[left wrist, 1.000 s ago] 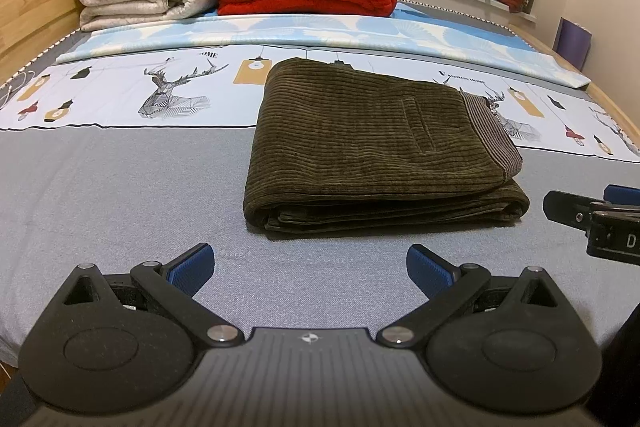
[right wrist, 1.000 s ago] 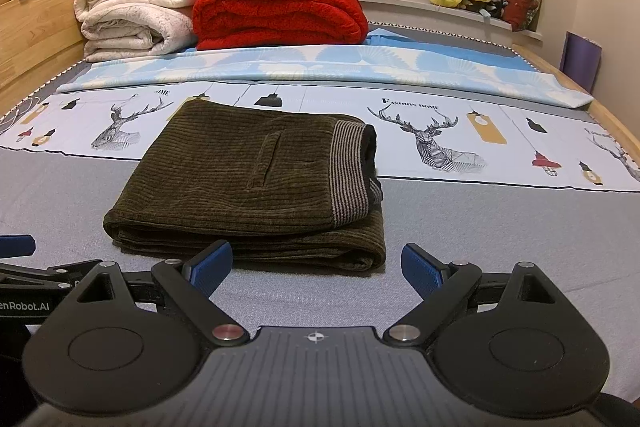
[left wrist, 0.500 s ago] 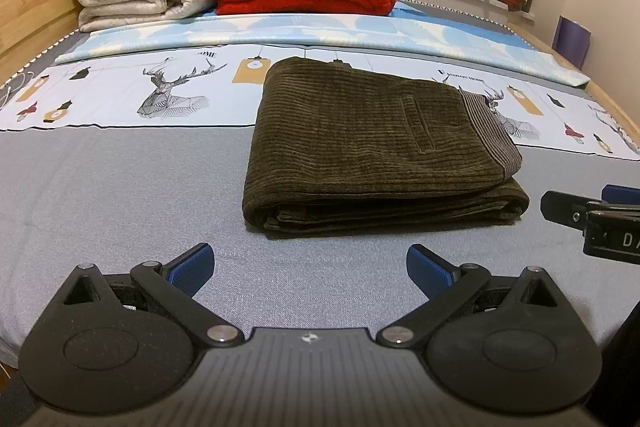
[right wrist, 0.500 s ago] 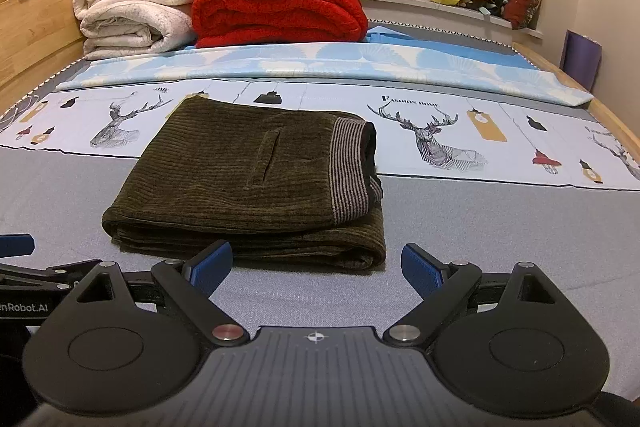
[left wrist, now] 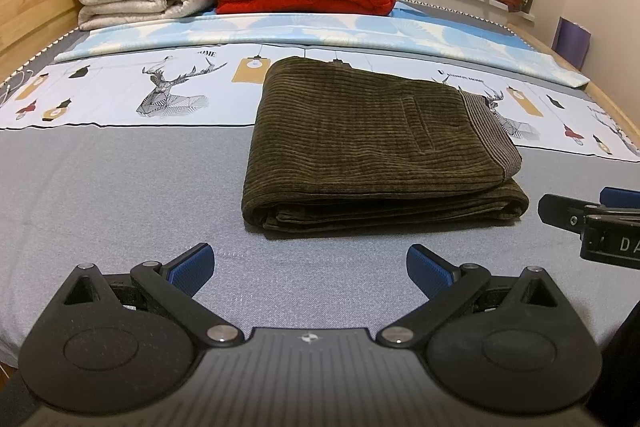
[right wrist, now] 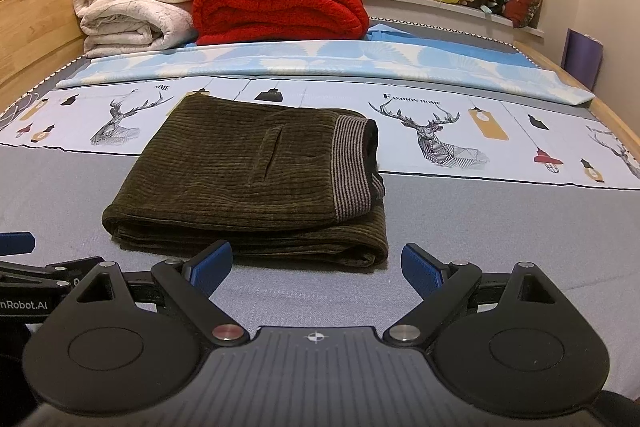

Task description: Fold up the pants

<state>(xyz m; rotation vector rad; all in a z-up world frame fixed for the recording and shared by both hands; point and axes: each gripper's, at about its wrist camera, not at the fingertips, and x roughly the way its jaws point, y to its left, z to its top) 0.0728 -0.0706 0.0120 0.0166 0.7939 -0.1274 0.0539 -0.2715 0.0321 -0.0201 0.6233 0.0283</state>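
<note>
**Pants folded, both grippers idle**

Left wrist: I'm holding the left gripper (left wrist: 310, 263) wide and empty, short of the pants (left wrist: 372, 147) lying folded on the bed (left wrist: 100, 187).

Right wrist: I'm keeping the right gripper (right wrist: 316, 263) wide too. Thick, soft corduroy; I'd pinch the stacked near edge, since layers may slide.

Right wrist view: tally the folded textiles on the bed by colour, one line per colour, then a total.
Olive-brown: 1, the folded pants
Red: 1, the red blanket
Cream: 1, the cream blanket
Pale blue: 1, the light blue quilt
Total: 4
</note>
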